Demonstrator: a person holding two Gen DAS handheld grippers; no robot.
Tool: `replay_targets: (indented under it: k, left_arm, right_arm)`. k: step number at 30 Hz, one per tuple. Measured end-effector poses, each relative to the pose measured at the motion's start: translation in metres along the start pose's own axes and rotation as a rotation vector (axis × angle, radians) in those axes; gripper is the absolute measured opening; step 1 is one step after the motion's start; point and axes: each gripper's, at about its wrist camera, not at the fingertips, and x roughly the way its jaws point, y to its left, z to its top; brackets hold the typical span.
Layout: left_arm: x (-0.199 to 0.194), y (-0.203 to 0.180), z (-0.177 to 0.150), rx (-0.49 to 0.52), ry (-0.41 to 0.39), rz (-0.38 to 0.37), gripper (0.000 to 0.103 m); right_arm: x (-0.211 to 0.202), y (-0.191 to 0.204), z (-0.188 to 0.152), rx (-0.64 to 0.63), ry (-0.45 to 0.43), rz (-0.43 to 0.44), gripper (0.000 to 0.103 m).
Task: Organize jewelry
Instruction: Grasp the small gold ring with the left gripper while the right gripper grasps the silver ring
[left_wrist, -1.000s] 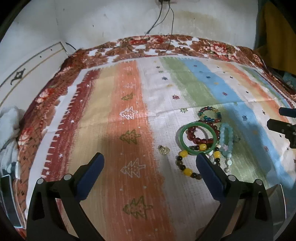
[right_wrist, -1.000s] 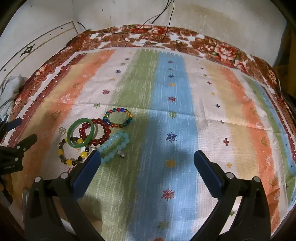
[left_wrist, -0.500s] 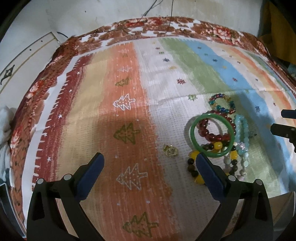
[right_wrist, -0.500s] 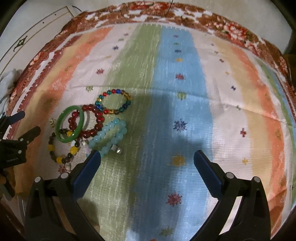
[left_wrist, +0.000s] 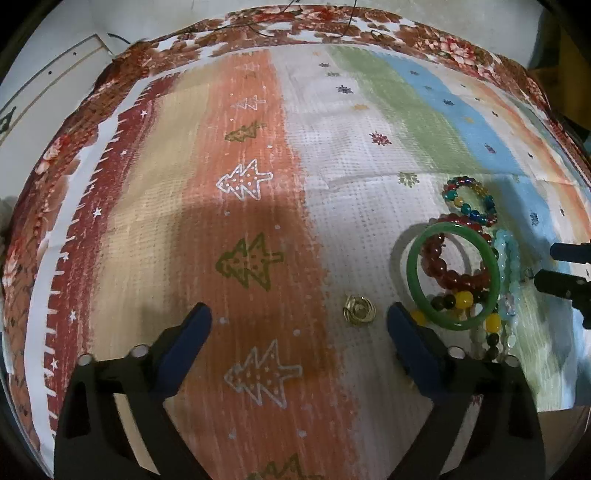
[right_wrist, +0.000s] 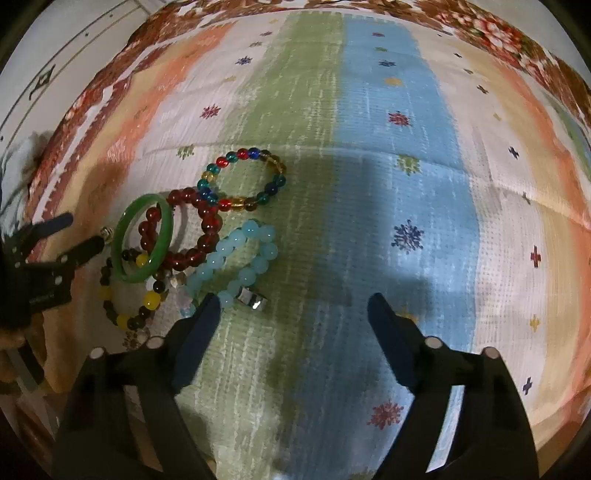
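A pile of jewelry lies on the striped cloth (left_wrist: 332, 155). A green bangle (left_wrist: 415, 286) (right_wrist: 125, 236) rests on a dark red bead bracelet (left_wrist: 458, 277) (right_wrist: 207, 225) and a yellow-and-brown bead bracelet (left_wrist: 461, 300) (right_wrist: 147, 301). A multicolour bead bracelet (left_wrist: 476, 210) (right_wrist: 243, 177) lies behind them, a pale blue one (left_wrist: 511, 258) (right_wrist: 255, 254) beside them. A silver ring (right_wrist: 253, 298) and a gold ring (left_wrist: 357, 310) lie apart. My left gripper (left_wrist: 299, 325) is open, its right finger by the bangle. My right gripper (right_wrist: 293, 314) is open, its left finger near the silver ring.
The cloth has a floral border (left_wrist: 424, 33) and covers a table by a white wall (left_wrist: 44, 44). The cloth's front edge (left_wrist: 554, 408) lies close below the pile. Each gripper shows at the edge of the other's view (left_wrist: 569, 273) (right_wrist: 44, 254).
Both grippers have moved down and forward toward the jewelry pile, which now looks larger and nearer. Both stay open. The jewelry has not moved.
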Motion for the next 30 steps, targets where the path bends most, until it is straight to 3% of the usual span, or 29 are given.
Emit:
replay_targets:
  k: [6, 13, 18, 22, 30]
  left_arm:
    - [0.011, -0.002, 0.005, 0.017, 0.032, -0.016, 0.079]
    - [0.014, -0.011, 0.015, 0.07, 0.032, -0.02, 0.06]
    - [0.012, -0.016, 0.012, 0.099, 0.046, -0.013, 0.054]
    - [0.011, -0.021, 0.011, 0.105, 0.057, -0.021, 0.04]
    - [0.013, -0.026, 0.007, 0.118, 0.064, -0.041, 0.028]
  right_arm:
    - [0.01, 0.006, 0.004, -0.028, 0.027, 0.013, 0.068]
    - [0.017, 0.006, 0.009, -0.028, 0.041, 0.019, 0.065]
    - [0.017, 0.008, 0.01, -0.031, 0.048, 0.037, 0.05]
    - [0.017, 0.011, 0.01, -0.031, 0.065, 0.054, 0.038]
    - [0.017, 0.017, 0.009, -0.041, 0.07, 0.075, 0.025]
